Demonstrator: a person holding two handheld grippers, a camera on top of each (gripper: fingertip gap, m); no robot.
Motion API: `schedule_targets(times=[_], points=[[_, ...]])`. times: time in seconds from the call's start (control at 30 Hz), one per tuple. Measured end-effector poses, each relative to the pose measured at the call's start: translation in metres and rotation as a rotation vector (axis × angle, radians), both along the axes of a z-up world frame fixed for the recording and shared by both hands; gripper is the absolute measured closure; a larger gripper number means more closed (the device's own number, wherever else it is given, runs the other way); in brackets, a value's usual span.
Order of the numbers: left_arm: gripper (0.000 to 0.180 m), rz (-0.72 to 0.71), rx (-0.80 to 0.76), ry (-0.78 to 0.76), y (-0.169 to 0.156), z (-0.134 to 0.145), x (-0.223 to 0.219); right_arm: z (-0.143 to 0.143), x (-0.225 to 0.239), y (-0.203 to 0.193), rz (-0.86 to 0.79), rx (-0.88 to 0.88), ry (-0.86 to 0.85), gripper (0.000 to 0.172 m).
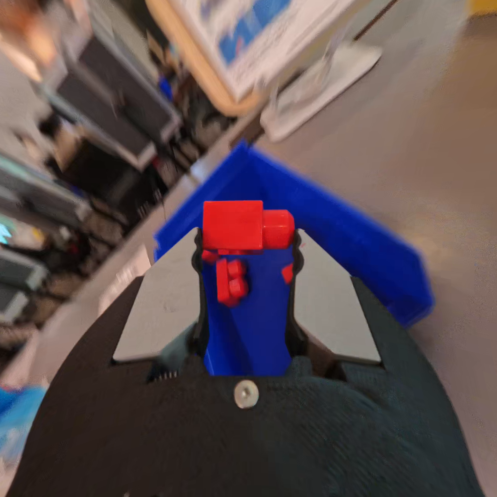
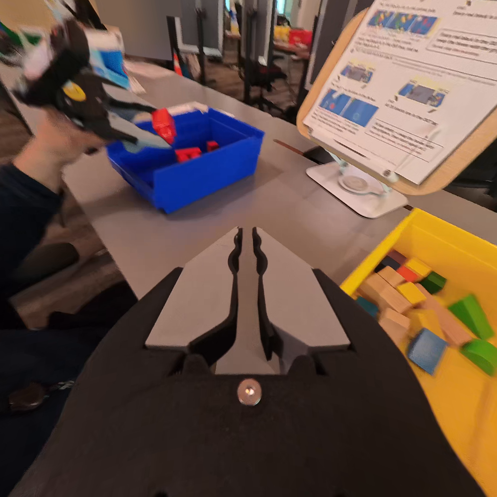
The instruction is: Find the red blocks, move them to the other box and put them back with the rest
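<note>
Closest in the left wrist view, the left gripper [image 1: 246,236] has a red block [image 1: 233,224] clamped crosswise between its fingertips — the square body against one pad, the round stud against the other, so the block's long axis runs from finger to finger with the stud pointing to the right of the picture. Below it, seen through the gap between the fingers, lies the blue box [image 1: 349,228] with more red blocks [image 1: 231,282] on its floor; one of them, at the right finger's edge, is mostly hidden. Everything past the box is smeared by motion and hard to make out.

Seen from the right wrist view, the right gripper [image 2: 247,230] hovers above the grey table [image 2: 269,215], its jaws nearly closed with only a thin slit between them and nothing in it. Just to its right the yellow box [image 2: 430,231] is cut off by the frame; it holds mixed wooden blocks [image 2: 403,295] — natural, yellow, green, blue and orange. Farther off, the left gripper holds its red block above the blue box, blurred. Beyond stands a tilted instruction board [image 2: 403,80] on a white stand.
</note>
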State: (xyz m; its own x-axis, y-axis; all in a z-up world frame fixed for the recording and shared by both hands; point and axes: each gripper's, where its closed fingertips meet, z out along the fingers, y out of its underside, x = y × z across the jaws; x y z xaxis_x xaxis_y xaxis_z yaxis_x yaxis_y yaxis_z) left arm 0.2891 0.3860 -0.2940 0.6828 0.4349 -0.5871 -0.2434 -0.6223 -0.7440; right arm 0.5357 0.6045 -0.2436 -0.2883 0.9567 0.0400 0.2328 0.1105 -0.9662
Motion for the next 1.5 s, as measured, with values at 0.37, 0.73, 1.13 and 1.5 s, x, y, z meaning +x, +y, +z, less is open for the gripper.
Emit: schedule_targets(times=[0.37,0.73,1.13,1.5], points=[[0.116,-0.590,-0.030,0.587,0.119,0.023,0.219,0.011,0.001,-0.082,0.352,-0.366,-0.007,0.113],[0.115,-0.717,-0.007,0.564,0.130,0.015,0.254,-0.017,-0.007,-0.106,0.446,-0.365,-0.128,0.138],[0.140,-0.688,0.059,0.531,0.135,0.030,0.243,-0.004,-0.006,-0.092,0.396,-0.339,-0.073,0.138],[0.179,-0.601,0.156,0.504,0.112,0.059,0.212,0.066,0.044,0.041,0.049,-0.350,0.227,0.138]])
